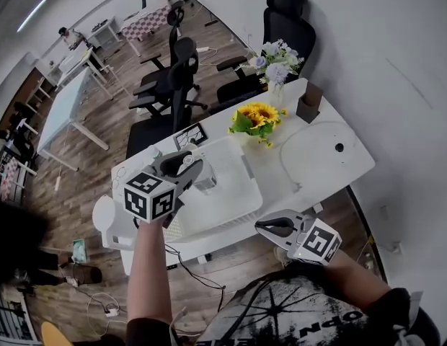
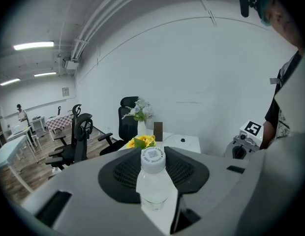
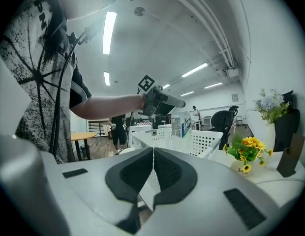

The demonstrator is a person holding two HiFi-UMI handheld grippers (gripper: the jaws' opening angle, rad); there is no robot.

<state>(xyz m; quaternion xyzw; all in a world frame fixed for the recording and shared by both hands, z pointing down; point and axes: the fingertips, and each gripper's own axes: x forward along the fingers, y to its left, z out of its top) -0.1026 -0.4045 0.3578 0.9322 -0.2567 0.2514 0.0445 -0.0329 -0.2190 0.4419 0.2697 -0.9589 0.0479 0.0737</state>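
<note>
My left gripper (image 1: 191,168) is shut on a clear plastic bottle (image 1: 207,176) and holds it over a white perforated basket (image 1: 234,193) on the white table (image 1: 353,163). In the left gripper view the bottle (image 2: 152,178), with its white cap, stands upright between the black pads of that gripper (image 2: 153,181). My right gripper (image 1: 271,227) hovers at the table's near edge, shut with nothing in it. In the right gripper view its pads (image 3: 153,171) meet, and beyond them are the basket (image 3: 197,140), the blue-labelled bottle (image 3: 181,123) and the left gripper (image 3: 160,100).
A pot of sunflowers (image 1: 257,117), a vase of pale flowers (image 1: 277,65), a brown box (image 1: 308,104) and a round white pad (image 1: 317,153) sit on the table's far half. Black office chairs (image 1: 176,78) stand behind it. A wall runs along the right.
</note>
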